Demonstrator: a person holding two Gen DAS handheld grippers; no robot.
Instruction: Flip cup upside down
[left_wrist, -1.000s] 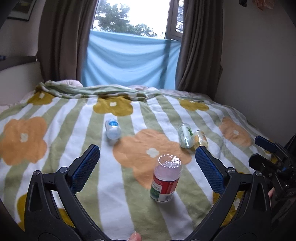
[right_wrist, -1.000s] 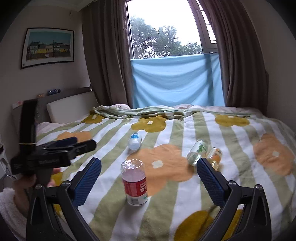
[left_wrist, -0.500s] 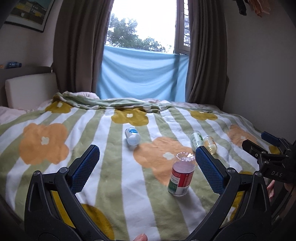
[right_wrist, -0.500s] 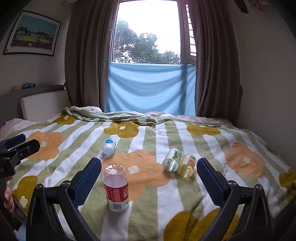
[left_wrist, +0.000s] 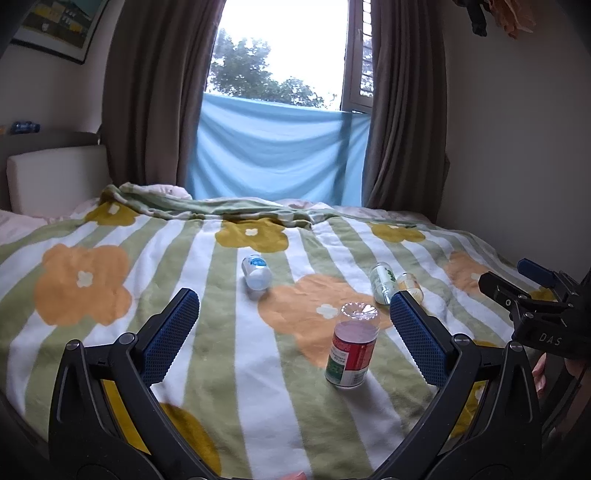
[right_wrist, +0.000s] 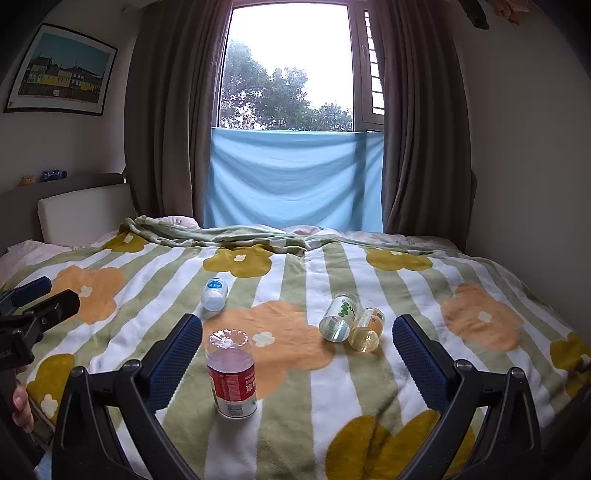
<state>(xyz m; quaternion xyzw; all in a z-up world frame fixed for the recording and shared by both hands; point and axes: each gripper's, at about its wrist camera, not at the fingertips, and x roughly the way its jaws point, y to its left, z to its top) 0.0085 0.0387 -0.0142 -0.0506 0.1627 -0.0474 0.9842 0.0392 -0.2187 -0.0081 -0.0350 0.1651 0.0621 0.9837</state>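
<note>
So here's my setup: the cup (left_wrist: 351, 345) is standing on the bed (left_wrist: 229, 369), sitting on a green stripe right at the near edge of the big orange flower (left_wrist: 314, 310) in the middle of the blanket. It's a clear plastic one with a red and white label, and the end facing up looks closed and dimpled, with the wider end down on the blanket.

My left gripper (left_wrist: 293, 332) is spread wide, nothing in it, hanging over the bed on the near side of the cup. The cup sits a bit toward its right finger, but not touching. My right gripper (right_wrist: 297, 349) is also wide apart and empty, and from its view the cup (right_wrist: 231, 373) is just beside its left finger.

Beyond the cup, further up the bed, there's a white bottle with a blue cap (left_wrist: 256, 272) lying on its side. Off to the cup's far right, two more are lying down touching each other: a clear bottle with green print (right_wrist: 339, 316) and a yellowish jar (right_wrist: 366, 329).

Behind the bed there's a blue cloth (right_wrist: 295, 177) across the window, brown curtains on both sides.
</note>
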